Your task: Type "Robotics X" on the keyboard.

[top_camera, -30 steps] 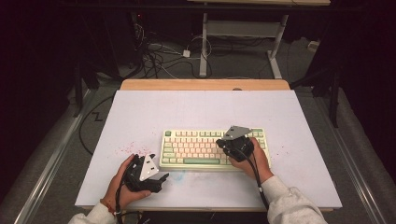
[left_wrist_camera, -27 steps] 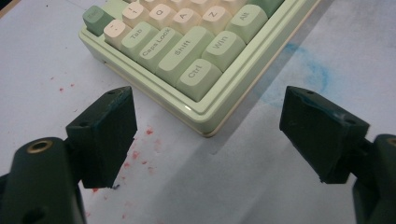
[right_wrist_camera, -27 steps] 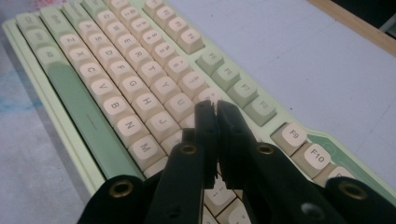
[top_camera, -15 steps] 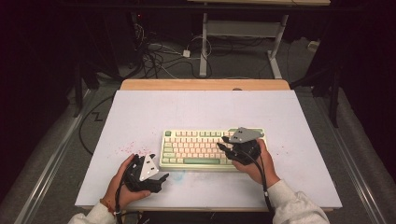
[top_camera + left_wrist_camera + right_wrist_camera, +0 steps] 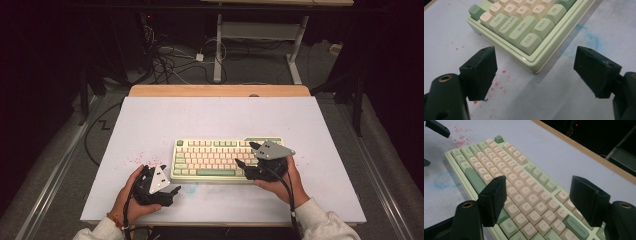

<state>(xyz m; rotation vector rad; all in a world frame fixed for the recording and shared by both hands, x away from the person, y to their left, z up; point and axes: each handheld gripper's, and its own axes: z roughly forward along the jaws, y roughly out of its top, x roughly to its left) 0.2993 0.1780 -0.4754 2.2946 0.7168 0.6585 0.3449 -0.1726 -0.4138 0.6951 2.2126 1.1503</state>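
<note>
Since a second ago: right gripper [image 5: 250, 167] shifted a little toward the right end of the keyboard [image 5: 210, 159], jaws just opened from pressed together to spread wide, nothing between them. Left gripper [image 5: 165, 192] unmoved, resting on the bench [image 5: 210, 117] just off the keyboard's near left corner.

Keyboard lying flat on the white bench, near the front edge, roughly centred, long side running left to right. In the right gripper view, spread jaws hovering above the right half of the keys [image 5: 524, 195], no pad touching any key as far as can be seen. In the left gripper view, jaws also spread, framing the corner by the Ctrl key [image 5: 530, 42], clear of the case. Red specks [image 5: 134, 161] and a faint blue smear [image 5: 190, 189] on the bench beside the keyboard.

Likely step in hand: taking hold of the keyboard, or working its keys, from both ends. To do it well: keep the jaws wide until they straddle the case edge, not the keycaps; come in low and level so one pad slips under the rim; close slowly to avoid popping a key; match the left side before lifting, to stop the board from tilting or sliding on the smooth surface.
</note>
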